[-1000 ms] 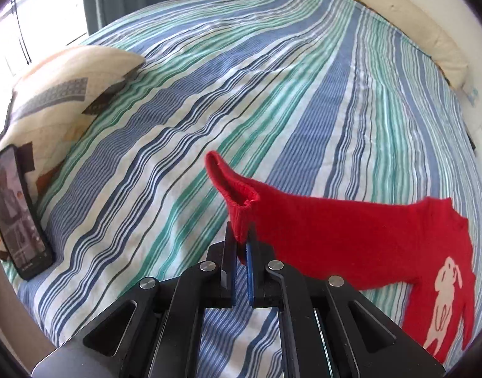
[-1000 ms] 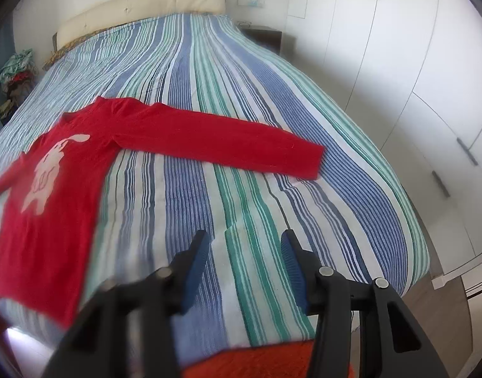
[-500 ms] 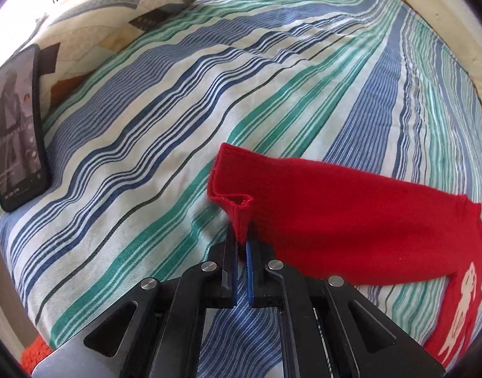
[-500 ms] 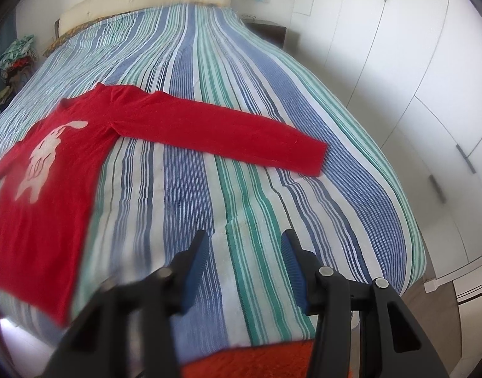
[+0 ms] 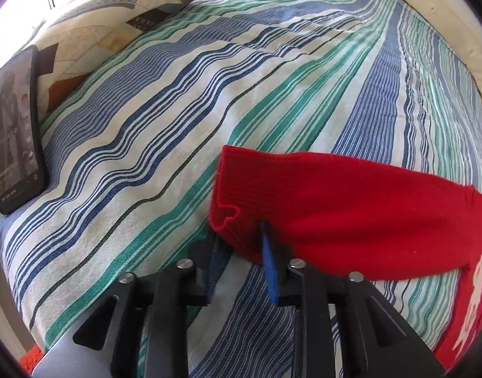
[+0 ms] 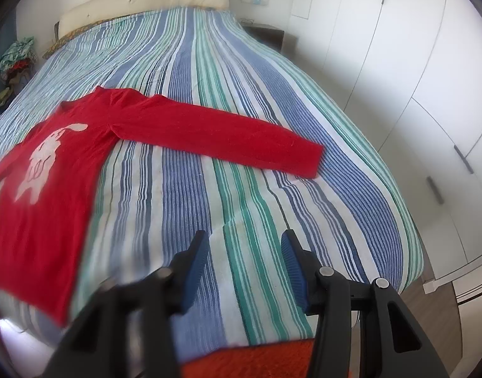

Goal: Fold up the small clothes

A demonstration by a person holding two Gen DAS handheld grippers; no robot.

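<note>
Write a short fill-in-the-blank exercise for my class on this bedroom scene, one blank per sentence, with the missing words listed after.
1. The sweater spread on the bed is ____ in colour.
2. Leaning on the pillow is a ____.
3. The jaws of the left gripper have just been opening, and the cloth between them is the sweater's ____.
4. Between the fingers of the right gripper there is only the striped ____.

Missing words: red; phone; cuff; bedspread
</note>
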